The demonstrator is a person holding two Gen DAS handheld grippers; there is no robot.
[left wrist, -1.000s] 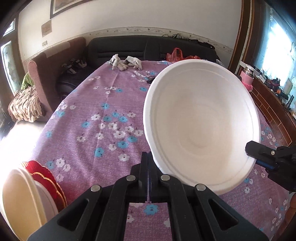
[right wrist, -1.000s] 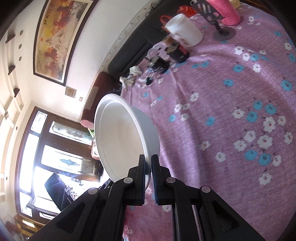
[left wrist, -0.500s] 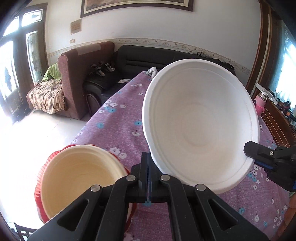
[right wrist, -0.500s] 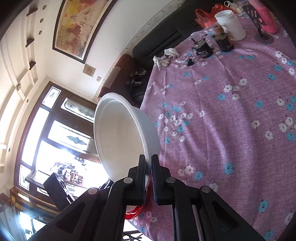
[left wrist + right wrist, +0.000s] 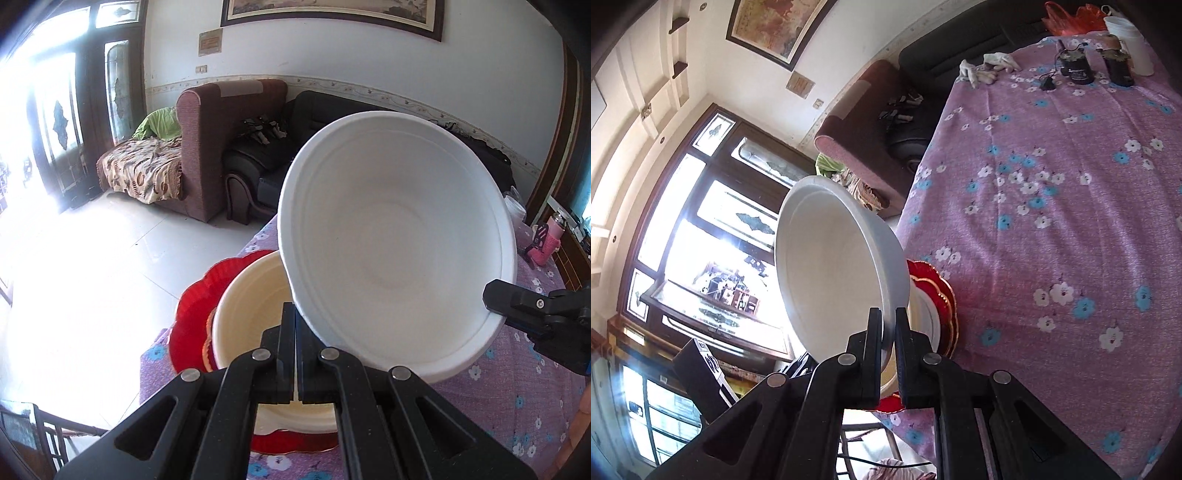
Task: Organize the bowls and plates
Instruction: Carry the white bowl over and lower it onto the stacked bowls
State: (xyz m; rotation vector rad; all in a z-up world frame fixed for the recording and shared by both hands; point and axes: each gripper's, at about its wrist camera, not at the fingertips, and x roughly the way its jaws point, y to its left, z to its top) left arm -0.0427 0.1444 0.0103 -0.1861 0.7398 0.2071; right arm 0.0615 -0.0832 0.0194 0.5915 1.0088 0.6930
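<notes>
A large white bowl [image 5: 395, 243] hangs tilted in the air, held on two sides of its rim. My left gripper [image 5: 295, 314] is shut on the rim's lower left. My right gripper [image 5: 888, 317] is shut on the opposite rim, and shows at the right of the left wrist view [image 5: 517, 299]. The bowl also shows edge-on in the right wrist view [image 5: 834, 273]. Below it a cream bowl [image 5: 251, 317] sits on a stack of red scalloped plates [image 5: 195, 310] at the table's corner; these plates show in the right wrist view [image 5: 942, 295].
The table wears a purple flowered cloth [image 5: 1052, 206]. At its far end stand a white tub [image 5: 1130, 44], dark jars [image 5: 1078, 70] and white gloves [image 5: 986, 66]. A pink bottle [image 5: 550, 243] stands at the right. The floor and sofas [image 5: 229, 147] lie beyond the table's edge.
Both grippers have carried the white bowl toward the table's corner. It now hangs over the cream bowl and red plates, which have come nearer to the middle of the left wrist view.
</notes>
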